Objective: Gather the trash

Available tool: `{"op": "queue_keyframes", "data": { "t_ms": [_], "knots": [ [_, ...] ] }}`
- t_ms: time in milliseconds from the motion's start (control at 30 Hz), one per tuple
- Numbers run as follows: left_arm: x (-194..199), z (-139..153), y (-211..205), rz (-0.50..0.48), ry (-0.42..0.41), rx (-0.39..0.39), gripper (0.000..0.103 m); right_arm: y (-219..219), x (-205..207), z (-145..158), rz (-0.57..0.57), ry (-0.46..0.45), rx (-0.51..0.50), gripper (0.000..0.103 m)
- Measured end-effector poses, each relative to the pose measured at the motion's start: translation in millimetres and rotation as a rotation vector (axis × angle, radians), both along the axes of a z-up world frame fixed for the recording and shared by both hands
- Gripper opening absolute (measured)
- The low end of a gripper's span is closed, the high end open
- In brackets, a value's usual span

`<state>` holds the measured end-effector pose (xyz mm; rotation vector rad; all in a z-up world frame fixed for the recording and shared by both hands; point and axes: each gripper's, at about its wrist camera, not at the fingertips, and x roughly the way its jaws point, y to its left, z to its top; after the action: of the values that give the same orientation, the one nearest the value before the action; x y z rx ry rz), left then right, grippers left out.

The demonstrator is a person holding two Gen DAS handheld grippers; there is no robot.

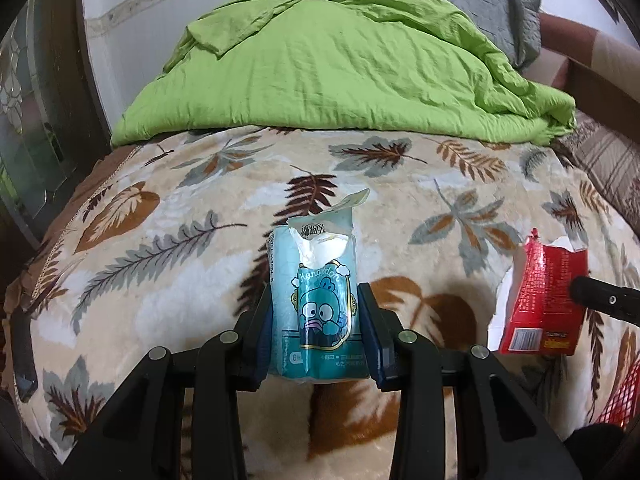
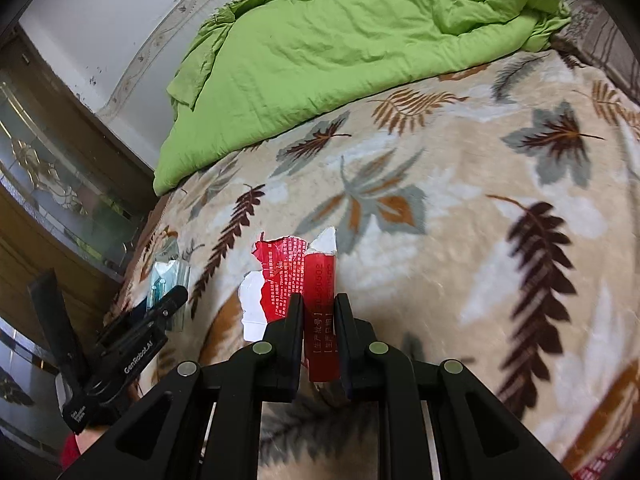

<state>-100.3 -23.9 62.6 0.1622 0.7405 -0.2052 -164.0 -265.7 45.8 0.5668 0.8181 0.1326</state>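
Note:
A torn-open teal tissue pack [image 1: 318,304] with a cartoon character stands upright between the pads of my left gripper [image 1: 316,300], which is shut on it above the bed. A torn red carton [image 2: 316,312] is pinched flat in my right gripper [image 2: 318,308], shut on it and held off the blanket. In the left wrist view the red carton [image 1: 540,304] hangs at the right with one black finger [image 1: 600,298] of the right gripper on it. In the right wrist view the left gripper [image 2: 166,304] and its teal tissue pack [image 2: 168,284] show at the lower left.
A beige blanket with a leaf pattern [image 1: 180,264] covers the bed. A crumpled green quilt [image 1: 340,68] lies across the far half, a grey pillow [image 1: 500,8] behind it. Red mesh [image 1: 622,396] shows at the lower right edge. A glass-panelled wooden door [image 2: 52,184] stands left of the bed.

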Motion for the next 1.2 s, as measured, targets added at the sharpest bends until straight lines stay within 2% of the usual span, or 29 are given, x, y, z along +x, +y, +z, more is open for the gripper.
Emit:
{"op": "queue_keyframes", "data": {
  "t_ms": [400, 1200],
  "knots": [
    [-35, -5, -19, -0.048, -0.038, 0.061, 0.037, -1, -17, 0, -0.010, -0.018, -0.029, 0.016],
    [-31, -7, -18, -0.048, -0.038, 0.062, 0.037, -8, -21, 0, -0.033, -0.027, -0.029, 0.016]
  ]
}}
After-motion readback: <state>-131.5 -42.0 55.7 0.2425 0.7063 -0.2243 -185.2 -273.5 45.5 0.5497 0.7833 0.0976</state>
